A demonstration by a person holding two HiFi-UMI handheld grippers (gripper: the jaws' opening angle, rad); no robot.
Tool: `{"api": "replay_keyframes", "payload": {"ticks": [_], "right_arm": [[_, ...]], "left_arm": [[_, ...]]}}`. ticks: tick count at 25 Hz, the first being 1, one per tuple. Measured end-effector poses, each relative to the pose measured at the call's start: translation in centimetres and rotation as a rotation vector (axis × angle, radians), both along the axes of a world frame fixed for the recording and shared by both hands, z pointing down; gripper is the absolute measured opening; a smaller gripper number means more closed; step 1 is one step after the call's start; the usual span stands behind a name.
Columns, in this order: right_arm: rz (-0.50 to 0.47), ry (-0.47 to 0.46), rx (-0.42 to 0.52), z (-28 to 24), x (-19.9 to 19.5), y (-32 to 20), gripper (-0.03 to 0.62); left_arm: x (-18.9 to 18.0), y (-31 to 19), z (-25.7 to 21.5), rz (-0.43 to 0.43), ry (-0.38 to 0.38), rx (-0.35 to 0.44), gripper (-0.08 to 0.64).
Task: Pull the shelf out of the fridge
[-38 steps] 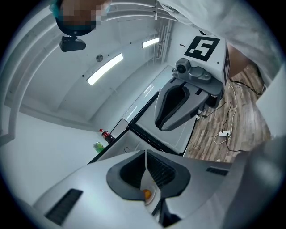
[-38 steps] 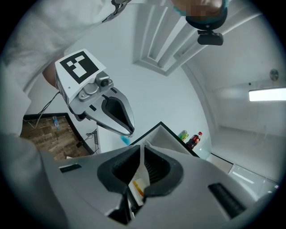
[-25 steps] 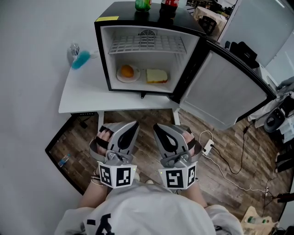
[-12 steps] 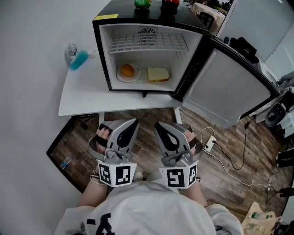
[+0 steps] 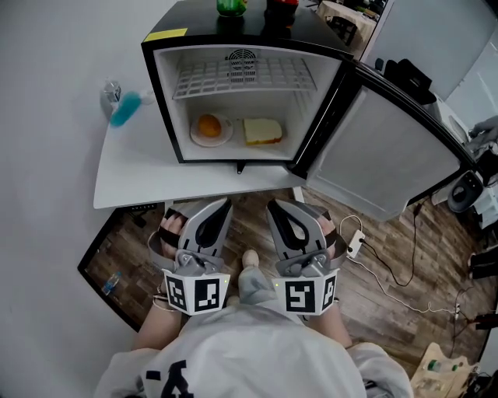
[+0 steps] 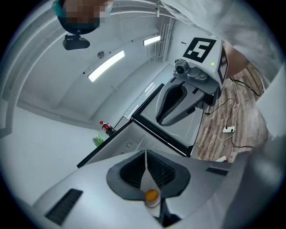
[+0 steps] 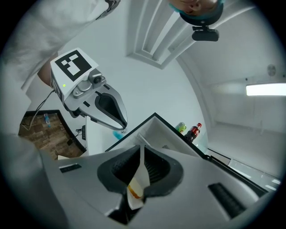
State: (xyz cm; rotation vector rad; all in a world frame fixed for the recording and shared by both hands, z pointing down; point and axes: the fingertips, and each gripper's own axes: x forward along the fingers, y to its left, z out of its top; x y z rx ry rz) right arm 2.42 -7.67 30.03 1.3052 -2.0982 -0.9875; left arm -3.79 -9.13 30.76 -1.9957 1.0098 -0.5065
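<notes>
Nearest, low in front of the torso: left gripper [image 5: 224,204] and right gripper [image 5: 271,204], side by side and just apart, both pointing level toward the fridge [image 5: 194,19]. Both clenched, jaws pressed together, nothing caught between them. Touching nothing.

Beyond the tips, a strip of wooden floor [image 5: 389,256], then the front edge of the white table [image 5: 132,167] carrying the fridge. Door [image 5: 389,155] swung wide open to the right.

Inside, on the cabinet floor: a plate [image 5: 222,138] with an orange [image 5: 208,124], and just to its right a sandwich [image 5: 262,130].

Above those, in the upper part of the cabinet: the wire shelf [image 5: 241,76], white, lying flat and fully seated between the side walls. Well apart from both grippers, straight ahead of them and higher. Long axis running left to right across the fridge, front edge facing the grippers.

Farthest, on the fridge top: a green bottle [image 5: 231,6] and a cola bottle [image 5: 282,6].
</notes>
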Motion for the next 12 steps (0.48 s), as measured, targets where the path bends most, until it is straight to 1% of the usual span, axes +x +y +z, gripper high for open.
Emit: {"api": "replay_keyframes", "payload": {"ticks": [5,12], "right_arm": [[0.003,-0.033,-0.007,-0.3,0.5,-4.0,0.048],[-0.022,-0.022,-0.008,0.2,1.5,-10.6,0.048]], "left_arm": [[0.3,-3.8,-0.2,-0.009,-0.004,0.008,0.017],[1.2,-10.1,-0.1,-0.040,-0.011,0.020,0.017]]}}
